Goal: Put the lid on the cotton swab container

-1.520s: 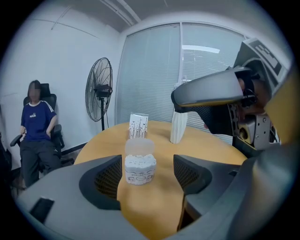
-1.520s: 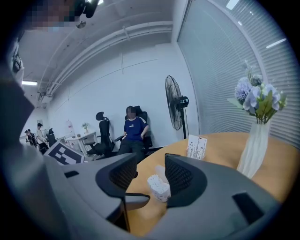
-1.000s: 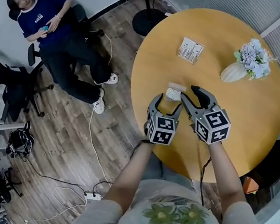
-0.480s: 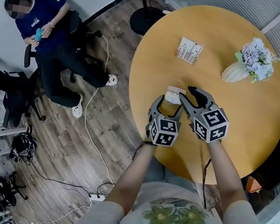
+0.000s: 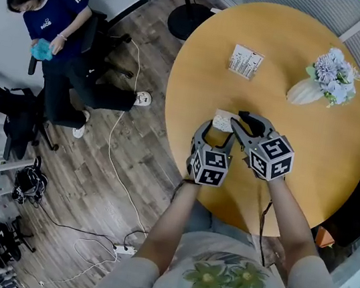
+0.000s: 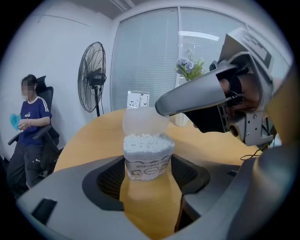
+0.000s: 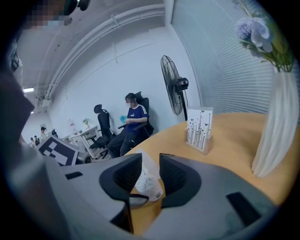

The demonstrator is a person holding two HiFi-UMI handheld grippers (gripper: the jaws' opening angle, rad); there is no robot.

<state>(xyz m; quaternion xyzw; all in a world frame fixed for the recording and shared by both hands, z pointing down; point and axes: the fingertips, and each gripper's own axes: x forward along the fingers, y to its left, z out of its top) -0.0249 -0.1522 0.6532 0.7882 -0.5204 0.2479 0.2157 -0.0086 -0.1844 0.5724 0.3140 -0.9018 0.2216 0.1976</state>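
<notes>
Head view: on the round wooden table [image 5: 297, 43], near its left edge, the cotton swab container [image 5: 222, 121] stands between the left gripper [image 5: 216, 131] and the right gripper [image 5: 238, 118], which meet over it. A card stand [image 5: 246, 62] sits further up the table and a vase of flowers [image 5: 314, 87] at upper right. A seated person [image 5: 57, 19] is at the frame's upper left.

Left gripper view: the jaws are spread wide and have just been closing. The container, full of white swabs, stands at centre between the pads, just beside both and not visibly squeezed. The translucent lid [image 6: 143, 122] sits tilted right above the swabs, with a right gripper jaw against its upper right.

Right gripper view: the jaws have just been closing and clasp the lid at lower centre, with the container directly under it.
</notes>
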